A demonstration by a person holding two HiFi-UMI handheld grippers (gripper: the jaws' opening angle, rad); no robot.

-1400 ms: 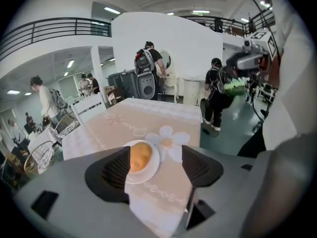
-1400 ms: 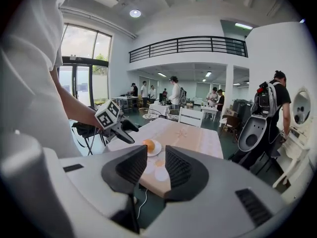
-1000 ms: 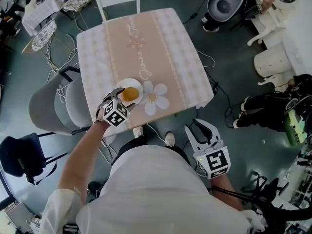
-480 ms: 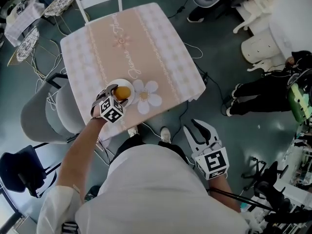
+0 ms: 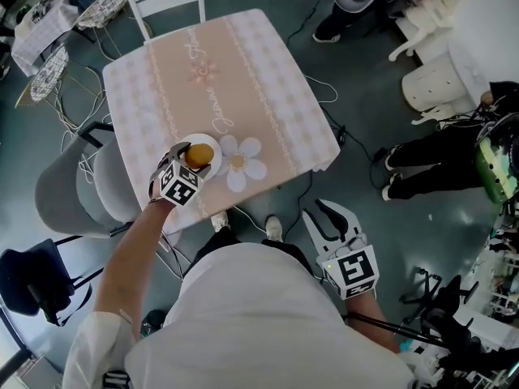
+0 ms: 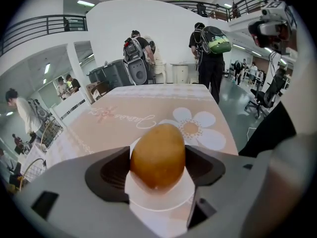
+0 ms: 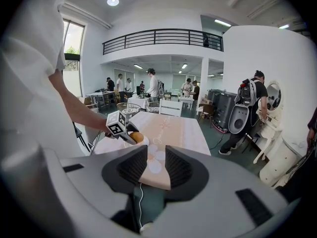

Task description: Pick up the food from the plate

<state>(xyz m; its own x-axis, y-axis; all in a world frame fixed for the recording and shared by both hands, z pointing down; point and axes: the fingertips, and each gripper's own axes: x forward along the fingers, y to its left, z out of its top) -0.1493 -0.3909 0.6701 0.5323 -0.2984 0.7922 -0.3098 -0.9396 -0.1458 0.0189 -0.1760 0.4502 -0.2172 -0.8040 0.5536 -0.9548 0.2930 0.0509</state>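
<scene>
We're in a big open hall with a railed balcony and people wearing backpacks in the background. Below us is a desk [image 5: 243,79] under a pale pink cloth with a flower print [image 5: 241,162].

Near the desk's front left edge sits the white plate [image 6: 163,198], and right over it is the food [image 6: 157,155], a rounded golden-brown lump. The left gripper [image 5: 191,162] has its jaws closed on the food, one dark pad pressed against each side. We can't tell whether the food has cleared the plate or rests on it.

The right gripper [image 5: 328,221] hangs off the desk at our side over the floor, jaws partly apart with nothing between them.

The main worry, as we judge it, is the food's shape. It looks round and smooth and is pinched only at its flanks, so a quick or tilted lift could let it squirt out and roll across the cloth. Too firm a squeeze might dent it. The plate is the other concern: so close to the edge, it could be dragged or tipped to the floor if a jaw catches its rim on the way up. A slow, straight rise looks safest.
</scene>
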